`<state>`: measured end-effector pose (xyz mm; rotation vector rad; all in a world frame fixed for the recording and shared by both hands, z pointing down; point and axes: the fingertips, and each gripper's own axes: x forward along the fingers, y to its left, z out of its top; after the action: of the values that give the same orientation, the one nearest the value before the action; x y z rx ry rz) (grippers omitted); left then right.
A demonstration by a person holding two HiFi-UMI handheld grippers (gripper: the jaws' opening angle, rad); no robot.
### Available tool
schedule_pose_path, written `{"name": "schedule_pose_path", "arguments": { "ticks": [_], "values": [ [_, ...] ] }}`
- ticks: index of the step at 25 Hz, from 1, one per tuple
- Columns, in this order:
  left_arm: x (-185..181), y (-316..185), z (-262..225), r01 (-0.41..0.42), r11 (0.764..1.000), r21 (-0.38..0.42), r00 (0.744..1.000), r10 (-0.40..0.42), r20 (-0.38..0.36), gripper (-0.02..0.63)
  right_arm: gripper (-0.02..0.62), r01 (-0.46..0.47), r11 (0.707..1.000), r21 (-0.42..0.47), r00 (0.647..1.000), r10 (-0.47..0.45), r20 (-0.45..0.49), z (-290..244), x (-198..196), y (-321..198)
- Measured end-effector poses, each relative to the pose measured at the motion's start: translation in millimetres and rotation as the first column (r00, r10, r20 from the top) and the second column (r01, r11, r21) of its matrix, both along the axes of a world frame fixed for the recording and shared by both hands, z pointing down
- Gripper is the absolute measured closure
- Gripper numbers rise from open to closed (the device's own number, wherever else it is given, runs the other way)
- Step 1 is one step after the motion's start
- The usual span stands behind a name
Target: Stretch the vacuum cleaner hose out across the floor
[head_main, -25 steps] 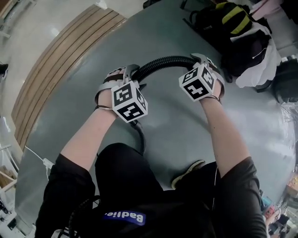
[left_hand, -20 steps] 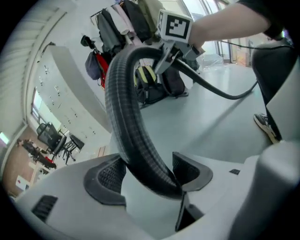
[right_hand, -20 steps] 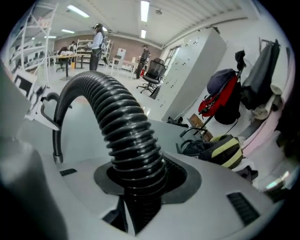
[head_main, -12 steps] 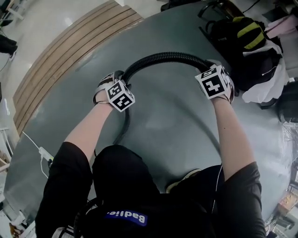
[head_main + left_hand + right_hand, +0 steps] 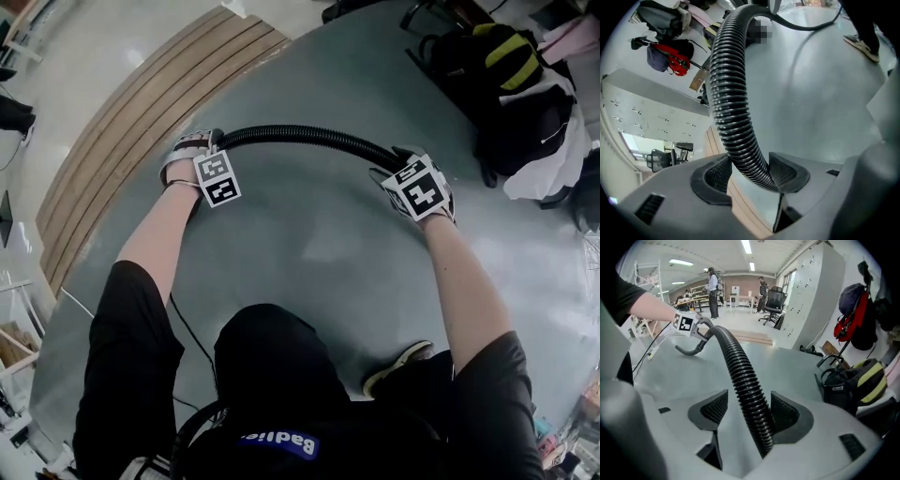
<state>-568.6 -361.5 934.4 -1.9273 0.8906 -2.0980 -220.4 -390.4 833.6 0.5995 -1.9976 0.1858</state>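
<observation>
Hands swung apart, left gripper (image 5: 199, 145) at 10 o'clock, right gripper (image 5: 401, 164) at 2, flattening the vacuum cleaner hose (image 5: 300, 137) from a high arch to a near-straight run low over the floor (image 5: 309, 244). The right jaws have just opened and the left narrowed slightly. Both stand apart round the hose, likely a release.

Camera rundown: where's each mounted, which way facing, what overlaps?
Head view: on the head, steeply down at the floor; both forearms, left gripper, right gripper, hose.
Left gripper view: on that gripper, along jaws just closed slightly, loose round the hose; a shoe shows.
Right gripper view: on that gripper, along just-opened jaws round the hose, toward the left gripper and forearm.
Shared: hose in all three.
</observation>
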Motion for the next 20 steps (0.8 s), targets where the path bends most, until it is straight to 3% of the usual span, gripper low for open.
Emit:
{"name": "schedule_pose_path", "arguments": {
  "ticks": [4, 7, 9, 20],
  "values": [
    [-24, -11, 27, -0.052, 0.995, -0.088, 0.998, 0.054, 0.019, 0.35, 0.327, -0.013, 1.0, -0.017, 1.0, 0.013, 0.007, 11, -10, 18],
    [-37, -19, 40, -0.083, 0.992, -0.098, 0.996, 0.087, 0.029, 0.35, 0.327, -0.012, 1.0, -0.007, 1.0, 0.012, 0.026, 10, -20, 27],
    [-35, -25, 44, -0.075, 0.993, -0.094, 0.997, 0.075, -0.003, 0.345, 0.327, -0.005, 1.0, 0.01, 1.0, 0.004, 0.03, 8, -21, 30],
    [50, -37, 28, -0.075, 0.994, -0.074, 0.991, 0.065, -0.12, 0.342, 0.327, -0.011, 0.998, 0.06, 0.999, 0.008, 0.04, -4, 24, 14]
  ]
}}
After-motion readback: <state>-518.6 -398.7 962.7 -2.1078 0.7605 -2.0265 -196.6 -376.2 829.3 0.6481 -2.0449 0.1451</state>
